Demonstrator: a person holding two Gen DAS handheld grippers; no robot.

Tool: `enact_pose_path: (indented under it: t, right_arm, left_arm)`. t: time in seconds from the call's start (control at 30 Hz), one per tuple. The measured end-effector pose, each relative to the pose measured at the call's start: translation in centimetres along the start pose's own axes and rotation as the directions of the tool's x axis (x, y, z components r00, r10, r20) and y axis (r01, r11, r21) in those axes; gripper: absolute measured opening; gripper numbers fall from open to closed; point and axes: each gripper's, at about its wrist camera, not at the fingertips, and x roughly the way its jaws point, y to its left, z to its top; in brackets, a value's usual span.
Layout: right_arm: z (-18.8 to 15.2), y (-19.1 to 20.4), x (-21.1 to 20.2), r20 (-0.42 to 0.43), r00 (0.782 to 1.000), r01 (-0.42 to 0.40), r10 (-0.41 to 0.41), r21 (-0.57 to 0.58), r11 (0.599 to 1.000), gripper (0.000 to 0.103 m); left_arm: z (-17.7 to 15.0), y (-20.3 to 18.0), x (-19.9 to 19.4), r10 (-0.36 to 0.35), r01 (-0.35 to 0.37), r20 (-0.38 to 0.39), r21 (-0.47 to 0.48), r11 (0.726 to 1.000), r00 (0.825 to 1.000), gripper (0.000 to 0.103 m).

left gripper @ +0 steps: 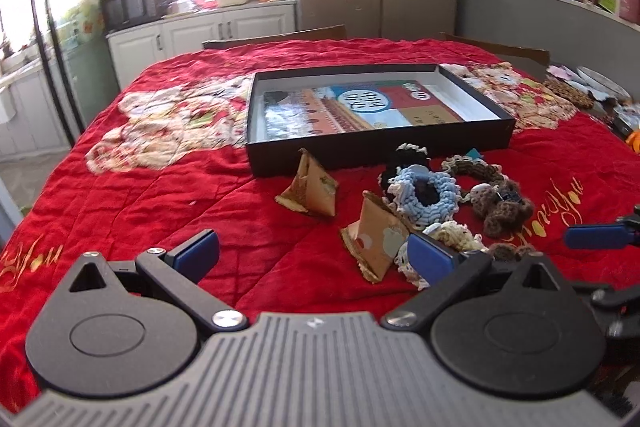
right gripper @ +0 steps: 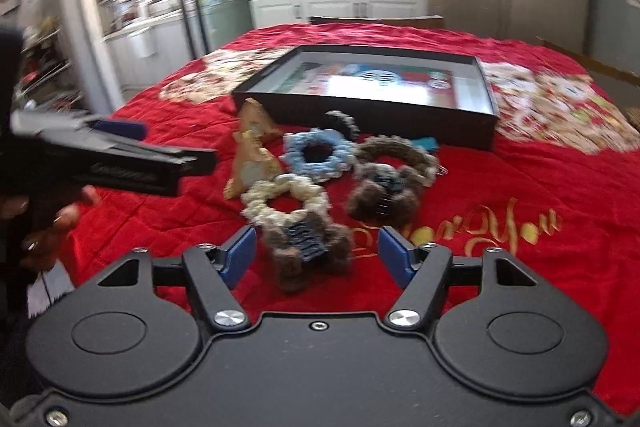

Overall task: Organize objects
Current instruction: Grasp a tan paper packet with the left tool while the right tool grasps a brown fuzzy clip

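Observation:
A black shallow box [left gripper: 372, 151] [right gripper: 360, 101] with a colourful sheet inside lies on the red cloth. In front of it lie two tan pyramid packets [left gripper: 310, 187] [left gripper: 374, 239], a blue crochet scrunchie [left gripper: 426, 197] [right gripper: 316, 155], a cream scrunchie [right gripper: 286, 201], brown crochet hair clips [left gripper: 502, 207] [right gripper: 310, 253] [right gripper: 380, 193] and a dark scrunchie [left gripper: 408, 157]. My left gripper [left gripper: 316, 253] is open, low over the cloth, its right finger beside the near packet. My right gripper [right gripper: 316, 251] is open around the near brown hair clip.
The red quilted cloth [left gripper: 160, 195] covers the table. Chair backs [left gripper: 276, 37] stand at the far edge. Clutter [left gripper: 600, 95] lies at the table's right end. The left gripper and hand [right gripper: 100, 163] show at the left of the right wrist view.

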Motion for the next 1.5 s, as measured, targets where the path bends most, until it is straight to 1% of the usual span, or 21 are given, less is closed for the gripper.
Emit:
enact_pose_path:
  t: [0.03, 0.1, 0.2, 0.37, 0.47, 0.53, 0.6, 0.63, 0.7, 0.93, 1.0, 1.1, 1.13, 1.33, 1.5]
  right_arm:
    - [0.0, 0.3, 0.3, -0.002, 1.0, -0.007, 0.007, -0.02, 1.0, 0.063]
    - [-0.1, 0.7, 0.8, -0.008, 1.0, -0.019, 0.019, -0.057, 0.998, 0.062]
    - [0.0, 1.0, 1.4, -0.01, 1.0, -0.03, 0.029, -0.1, 0.995, 0.058]
    - [0.0, 1.1, 2.3, -0.013, 1.0, -0.026, 0.024, -0.151, 0.988, 0.058]
    - [-0.2, 1.1, 3.2, -0.046, 0.999, -0.033, 0.025, -0.175, 0.984, 0.058]
    - [-0.5, 1.1, 3.8, -0.061, 0.998, -0.032, 0.021, -0.186, 0.982, 0.057]
    - [-0.6, 0.8, 4.3, -0.07, 0.997, -0.03, 0.018, -0.184, 0.983, 0.051]
    - [-0.7, 0.6, 4.4, -0.071, 0.997, -0.035, 0.023, -0.177, 0.984, 0.05]
    - [-0.7, 0.3, 4.4, -0.064, 0.997, -0.045, 0.035, -0.163, 0.986, 0.047]
    - [-0.8, -0.2, 4.3, -0.056, 0.997, -0.055, 0.047, -0.151, 0.987, 0.044]
    - [-0.7, -0.3, 4.2, -0.053, 0.997, -0.055, 0.048, -0.147, 0.988, 0.044]
    - [-0.7, -0.6, 4.1, -0.046, 0.998, -0.056, 0.05, -0.133, 0.99, 0.043]
    - [-0.7, -0.6, 4.1, -0.045, 0.998, -0.056, 0.051, -0.128, 0.99, 0.043]
    - [-0.5, -0.9, 3.5, -0.028, 0.998, -0.057, 0.054, -0.121, 0.991, 0.042]
    - [-0.1, -0.9, 2.8, -0.011, 0.999, -0.054, 0.053, -0.119, 0.991, 0.042]
  left_arm:
    - [0.0, -0.1, 0.3, -0.005, 0.005, 0.001, 0.011, 1.0, 1.0, 0.102]
    - [0.0, -0.2, 0.9, -0.024, 0.024, -0.004, 0.03, 0.999, 1.0, 0.098]
    - [0.0, 0.0, 1.9, -0.071, 0.072, -0.024, 0.029, 0.997, 0.997, 0.094]
    - [0.0, -0.1, 2.9, -0.132, 0.133, -0.039, 0.03, 0.991, 0.991, 0.088]
    - [0.0, -0.4, 3.3, -0.157, 0.159, -0.042, 0.039, 0.987, 0.987, 0.084]
    - [0.1, -0.6, 3.9, -0.168, 0.17, -0.05, 0.044, 0.984, 0.984, 0.08]
    - [0.1, -0.7, 4.4, -0.186, 0.189, -0.062, 0.037, 0.981, 0.981, 0.073]
    - [0.1, -0.6, 4.6, -0.196, 0.198, -0.068, 0.03, 0.98, 0.978, 0.071]
    - [0.2, -0.6, 5.0, -0.211, 0.213, -0.074, 0.019, 0.977, 0.975, 0.065]
    - [0.2, -0.7, 5.6, -0.221, 0.223, -0.072, 0.014, 0.975, 0.973, 0.051]
    - [0.2, -0.7, 5.7, -0.224, 0.226, -0.071, 0.013, 0.974, 0.972, 0.044]
    - [0.1, -0.7, 5.6, -0.221, 0.223, -0.066, 0.015, 0.975, 0.973, 0.041]
    - [0.1, -0.7, 5.6, -0.221, 0.222, -0.064, 0.015, 0.975, 0.973, 0.037]
    - [0.1, -0.8, 5.2, -0.215, 0.217, -0.055, 0.028, 0.976, 0.975, 0.035]
    - [0.2, -0.5, 4.5, -0.219, 0.221, -0.047, 0.019, 0.975, 0.974, 0.034]
